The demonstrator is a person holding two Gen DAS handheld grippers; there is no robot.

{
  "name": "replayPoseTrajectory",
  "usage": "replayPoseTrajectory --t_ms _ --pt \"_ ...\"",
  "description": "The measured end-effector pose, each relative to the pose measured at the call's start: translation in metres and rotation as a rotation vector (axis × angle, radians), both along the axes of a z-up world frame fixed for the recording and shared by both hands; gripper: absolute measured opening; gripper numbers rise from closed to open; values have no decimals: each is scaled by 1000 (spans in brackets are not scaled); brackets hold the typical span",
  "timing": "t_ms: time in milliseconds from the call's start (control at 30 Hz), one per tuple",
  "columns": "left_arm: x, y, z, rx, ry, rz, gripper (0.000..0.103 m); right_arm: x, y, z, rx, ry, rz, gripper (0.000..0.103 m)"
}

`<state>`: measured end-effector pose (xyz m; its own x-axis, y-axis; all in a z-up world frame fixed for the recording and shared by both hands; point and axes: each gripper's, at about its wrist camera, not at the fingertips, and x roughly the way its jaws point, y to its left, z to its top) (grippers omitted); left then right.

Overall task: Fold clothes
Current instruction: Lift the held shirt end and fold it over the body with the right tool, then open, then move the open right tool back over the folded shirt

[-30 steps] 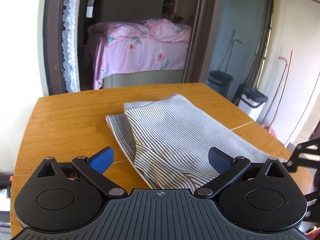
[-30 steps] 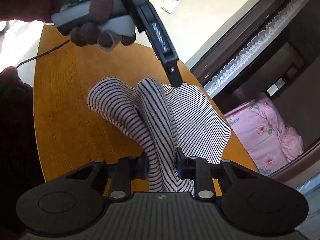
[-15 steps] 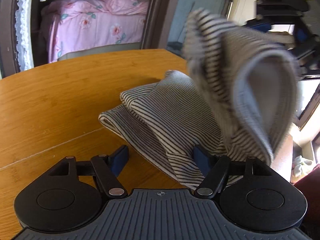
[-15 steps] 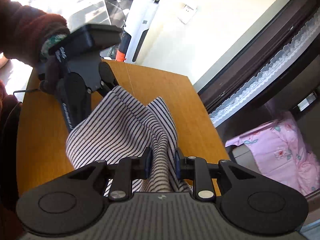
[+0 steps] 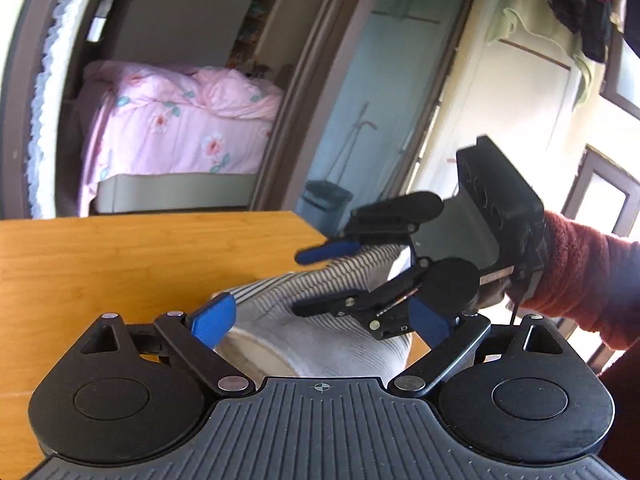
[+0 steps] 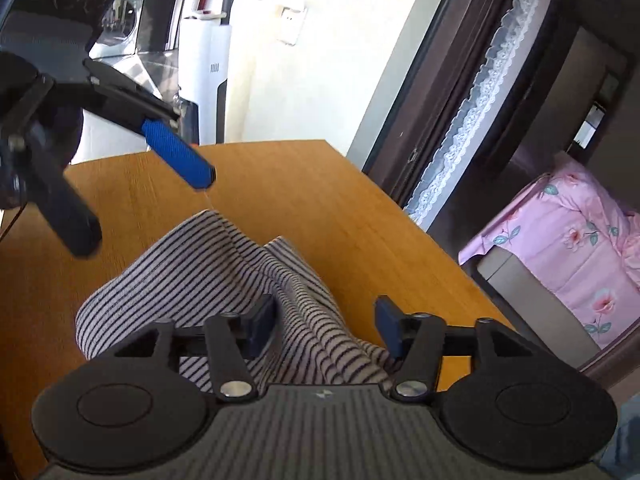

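A grey-and-white striped garment [image 6: 208, 272] lies folded over on the wooden table [image 6: 280, 184]; it also shows in the left wrist view [image 5: 320, 312]. My right gripper [image 6: 324, 328] is open just above the garment's near folds, its jaws apart with cloth lying between them but not pinched. It also shows in the left wrist view [image 5: 316, 280], open over the garment. My left gripper [image 5: 320, 320] is open and empty, hovering over the garment's near end. It also shows in the right wrist view [image 6: 148, 208], open above the far edge.
The table's far edge [image 5: 160, 216] runs before a doorway to a bed with a pink floral cover [image 5: 176, 132]. A bin [image 5: 326, 200] stands beyond the table's right corner. A white appliance [image 6: 204, 76] stands past the table's other end.
My right gripper carried the garment's end over onto the rest and let go; its jaws are now apart. My left gripper stayed open and rose a little.
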<state>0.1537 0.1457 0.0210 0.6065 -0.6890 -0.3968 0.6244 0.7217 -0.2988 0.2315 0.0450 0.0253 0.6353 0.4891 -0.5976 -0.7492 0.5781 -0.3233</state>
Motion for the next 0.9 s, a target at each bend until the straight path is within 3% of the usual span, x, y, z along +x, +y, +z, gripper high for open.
replayPoseTrajectory --t_ms 67,133,200,300,400,500,633,733,800,900 --pt "7 -21 -9 37 -2 -61 84 -6 -17 11 32 -45 -54 85" --pt "14 -33 -19 83 16 -65 77 -9 -39 19 105 -23 -108 94" --pt "24 -40 -29 127 34 -36 77 -6 -53 16 132 -35 -193 99" --pt "41 -39 -39 120 78 4 77 17 -68 -6 139 -40 -404 100" --pt "49 -37 -44 108 94 7 79 49 -76 -45 126 69 -550 100" --pt "46 -39 -45 162 66 -4 79 52 -77 -72 130 79 -571 102" --pt "42 -43 -37 207 41 3 80 43 -80 -71 135 62 -580 102" --pt "41 -41 -25 221 -21 37 93 28 -82 -59 148 25 -579 102" --pt "47 -39 -21 227 -26 50 93 12 -88 -46 202 26 -574 102" --pt "63 -39 -27 254 -6 63 87 -11 -106 -30 370 131 -574 102"
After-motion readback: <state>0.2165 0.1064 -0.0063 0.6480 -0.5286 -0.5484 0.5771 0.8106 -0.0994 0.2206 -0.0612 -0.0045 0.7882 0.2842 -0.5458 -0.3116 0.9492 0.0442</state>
